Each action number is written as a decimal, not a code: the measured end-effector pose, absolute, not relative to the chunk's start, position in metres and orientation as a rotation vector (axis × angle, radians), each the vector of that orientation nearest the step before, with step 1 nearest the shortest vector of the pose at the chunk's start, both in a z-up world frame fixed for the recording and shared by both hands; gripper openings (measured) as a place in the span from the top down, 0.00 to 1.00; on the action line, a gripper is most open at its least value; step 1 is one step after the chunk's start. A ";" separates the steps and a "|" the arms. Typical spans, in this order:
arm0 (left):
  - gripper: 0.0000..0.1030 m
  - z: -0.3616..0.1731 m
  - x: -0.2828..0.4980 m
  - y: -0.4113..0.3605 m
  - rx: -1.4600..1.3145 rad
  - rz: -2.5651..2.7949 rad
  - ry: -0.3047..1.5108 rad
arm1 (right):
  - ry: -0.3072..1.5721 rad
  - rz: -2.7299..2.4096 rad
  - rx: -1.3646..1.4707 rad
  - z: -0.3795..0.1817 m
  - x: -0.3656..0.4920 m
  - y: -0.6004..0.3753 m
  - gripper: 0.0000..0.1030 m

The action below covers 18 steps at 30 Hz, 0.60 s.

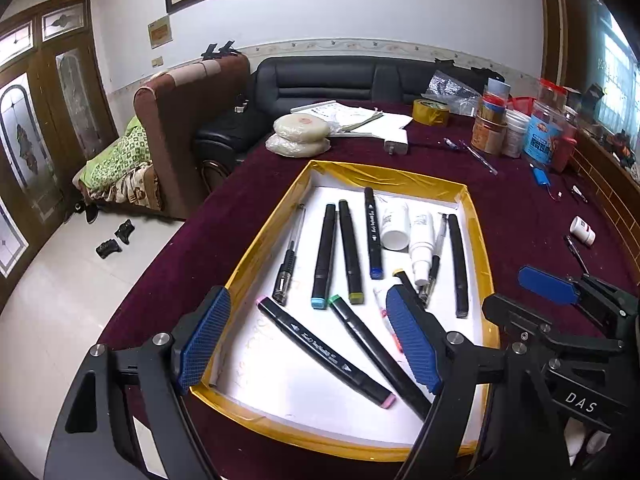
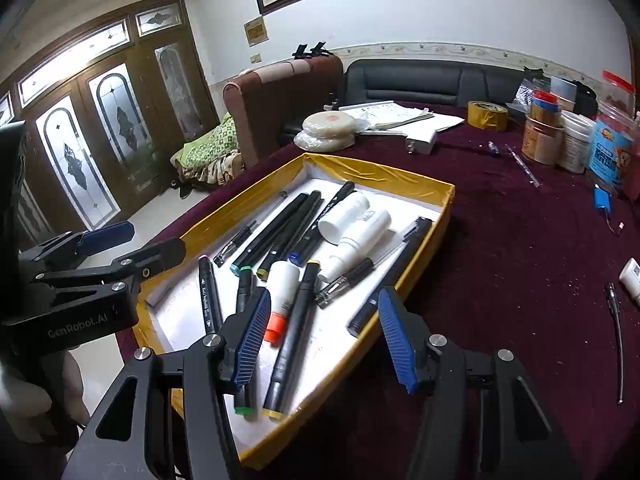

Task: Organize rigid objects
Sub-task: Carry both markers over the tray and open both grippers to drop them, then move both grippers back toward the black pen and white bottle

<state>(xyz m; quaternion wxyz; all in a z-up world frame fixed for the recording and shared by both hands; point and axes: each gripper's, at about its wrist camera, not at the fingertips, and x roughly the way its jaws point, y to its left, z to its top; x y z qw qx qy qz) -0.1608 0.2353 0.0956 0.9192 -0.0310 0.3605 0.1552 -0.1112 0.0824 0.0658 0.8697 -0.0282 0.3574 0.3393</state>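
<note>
A shallow white tray with a gold-taped rim [image 1: 384,174] [image 2: 384,178] lies on the maroon tablecloth. It holds several black markers, pens and two white bottles [image 1: 396,224]. A pink-capped marker [image 1: 324,352] and a green-capped marker [image 1: 376,352] lie at its near end. My left gripper [image 1: 308,294] [image 2: 158,237] hovers open over that end with nothing between its pads. My right gripper [image 2: 324,294] [image 1: 504,291] is open above the tray's near right corner, over a yellow-capped marker [image 2: 292,340] and an orange-capped white tube [image 2: 282,300], touching neither.
Loose on the cloth to the right lie a small white bottle [image 1: 583,231] [image 2: 632,276], a pen [image 2: 616,332] and a blue battery [image 1: 542,178]. Jars [image 1: 548,128], a tape roll [image 1: 430,111], a charger [image 1: 396,142], papers and round packages [image 1: 302,132] crowd the far side. The table edge runs on the left.
</note>
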 end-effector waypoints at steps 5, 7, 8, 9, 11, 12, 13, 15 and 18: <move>0.22 0.097 -0.158 0.224 -0.044 0.315 0.748 | 0.728 0.697 -0.060 0.069 -0.116 0.073 0.44; 0.22 0.097 -0.159 0.220 -0.037 0.311 0.749 | 0.721 0.693 -0.060 0.069 -0.117 0.071 0.43; 0.22 0.097 -0.159 0.218 -0.034 0.309 0.749 | 0.719 0.692 -0.061 0.069 -0.117 0.069 0.43; 0.22 0.098 -0.159 0.216 -0.031 0.306 0.749 | 0.720 0.692 -0.061 0.069 -0.117 0.069 0.43; 0.22 0.098 -0.159 0.213 -0.027 0.303 0.750 | 0.720 0.692 -0.060 0.069 -0.117 0.069 0.43; 0.22 0.098 -0.159 0.211 -0.024 0.300 0.751 | 0.720 0.690 -0.059 0.069 -0.118 0.067 0.43; 0.22 0.098 -0.158 0.210 -0.023 0.299 0.753 | 0.720 0.689 -0.058 0.069 -0.118 0.066 0.43; 0.22 0.097 -0.158 0.207 -0.022 0.290 0.755 | 0.721 0.687 -0.057 0.069 -0.118 0.064 0.43; 0.22 0.098 -0.157 0.201 -0.030 0.247 0.759 | 0.714 0.676 -0.051 0.070 -0.115 0.056 0.43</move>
